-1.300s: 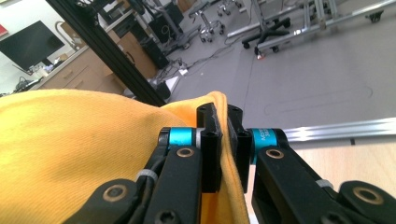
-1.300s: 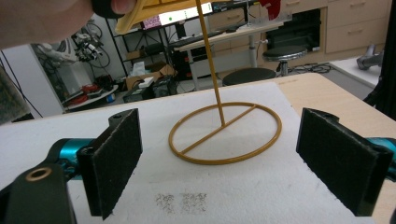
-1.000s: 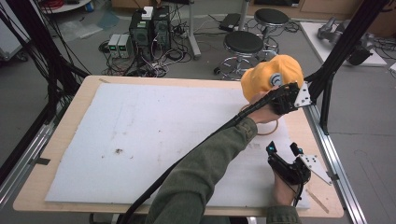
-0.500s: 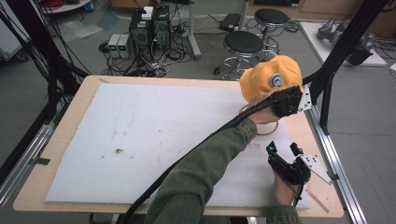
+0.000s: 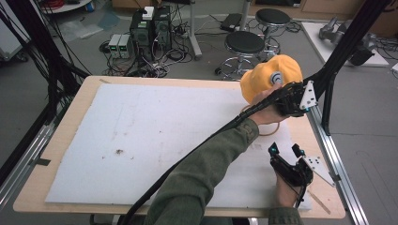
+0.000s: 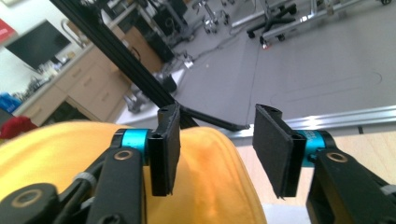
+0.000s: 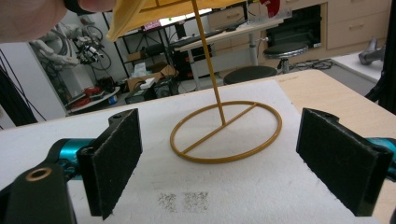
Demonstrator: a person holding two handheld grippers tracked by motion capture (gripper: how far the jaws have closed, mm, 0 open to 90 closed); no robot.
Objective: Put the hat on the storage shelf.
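Two stools (image 5: pixel 245 43) behind table (image 5: pixel 75 101); yellow hat (image 5: pixel 271 75) perhaps overhanging edge.

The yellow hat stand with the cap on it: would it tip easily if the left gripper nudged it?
Probably. The yellow cap sits high on a thin rod above a light wire ring base, so it looks top-heavy. The cap's fabric likely gives softly.

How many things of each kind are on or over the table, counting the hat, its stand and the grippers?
Yellow hat: 1
Gold wire stand with ring base: 1
Hand-held grippers: 2, the left gripper open above the hat, the right gripper open near the table's front edge
Total: 4
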